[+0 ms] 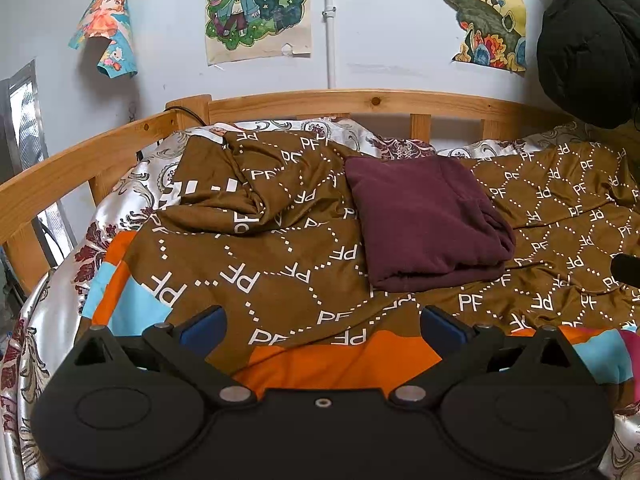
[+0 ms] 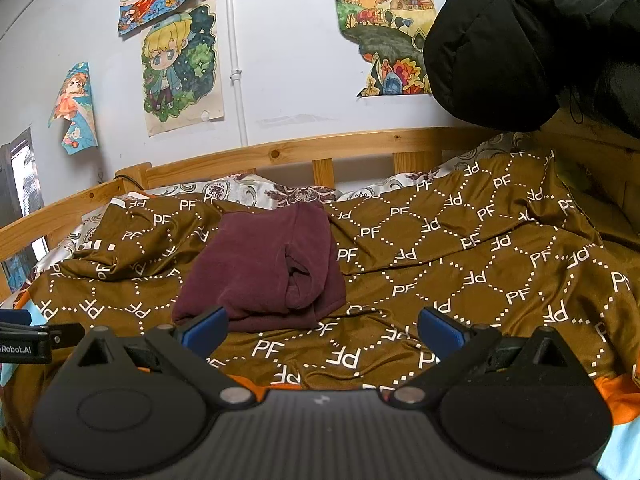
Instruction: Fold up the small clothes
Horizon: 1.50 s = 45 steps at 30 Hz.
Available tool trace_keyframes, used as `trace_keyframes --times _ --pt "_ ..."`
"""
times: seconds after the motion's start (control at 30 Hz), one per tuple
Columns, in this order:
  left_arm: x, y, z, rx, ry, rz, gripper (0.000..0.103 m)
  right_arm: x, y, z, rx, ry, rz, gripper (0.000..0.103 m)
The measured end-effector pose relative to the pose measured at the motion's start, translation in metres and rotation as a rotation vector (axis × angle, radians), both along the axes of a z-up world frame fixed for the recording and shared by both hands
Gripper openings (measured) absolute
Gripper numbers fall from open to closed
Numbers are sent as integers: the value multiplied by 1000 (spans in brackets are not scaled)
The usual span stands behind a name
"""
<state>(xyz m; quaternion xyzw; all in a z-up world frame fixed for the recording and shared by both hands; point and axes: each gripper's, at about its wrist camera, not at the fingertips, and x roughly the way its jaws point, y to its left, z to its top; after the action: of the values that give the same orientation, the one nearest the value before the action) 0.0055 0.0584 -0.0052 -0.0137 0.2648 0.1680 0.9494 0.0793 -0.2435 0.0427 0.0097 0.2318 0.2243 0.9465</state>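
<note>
A dark maroon garment [image 1: 428, 220] lies folded into a compact block on the brown "PF" patterned blanket [image 1: 280, 256]. It also shows in the right wrist view [image 2: 264, 268], left of centre. My left gripper [image 1: 322, 326] is open and empty, held in front of the garment and apart from it. My right gripper [image 2: 322, 326] is open and empty, just in front of the garment's near edge, its left blue pad [image 2: 206, 326] overlapping that edge in view. The left gripper's body [image 2: 24, 340] shows at the left edge of the right wrist view.
A wooden bed rail [image 1: 320, 100] runs along the back and left. A black puffy jacket [image 2: 520, 40] hangs at the upper right. Drawings are taped to the white wall [image 1: 400, 20]. A satin floral sheet [image 1: 48, 320] and an orange and blue cover [image 1: 340, 364] lie under the blanket.
</note>
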Motion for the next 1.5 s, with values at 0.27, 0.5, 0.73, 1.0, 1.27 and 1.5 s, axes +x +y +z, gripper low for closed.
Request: trace_keyframes --times 0.27,0.5,0.73,1.0,1.27,1.5 --pt "0 1 0 -2 1 -3 102 0 1 0 2 3 -1 103" --pt "1 1 -1 -3 2 -8 102 0 1 -1 2 4 1 103" --pt "1 1 -1 -4 3 -9 102 -1 3 -1 1 3 3 103" --pt "1 0 -1 -4 3 -8 102 -1 2 -1 6 4 7 103" --pt "1 0 -1 -4 3 -9 102 -1 2 -1 7 4 7 103" --pt "0 -1 -2 -4 4 -7 102 -1 2 -1 7 6 6 103"
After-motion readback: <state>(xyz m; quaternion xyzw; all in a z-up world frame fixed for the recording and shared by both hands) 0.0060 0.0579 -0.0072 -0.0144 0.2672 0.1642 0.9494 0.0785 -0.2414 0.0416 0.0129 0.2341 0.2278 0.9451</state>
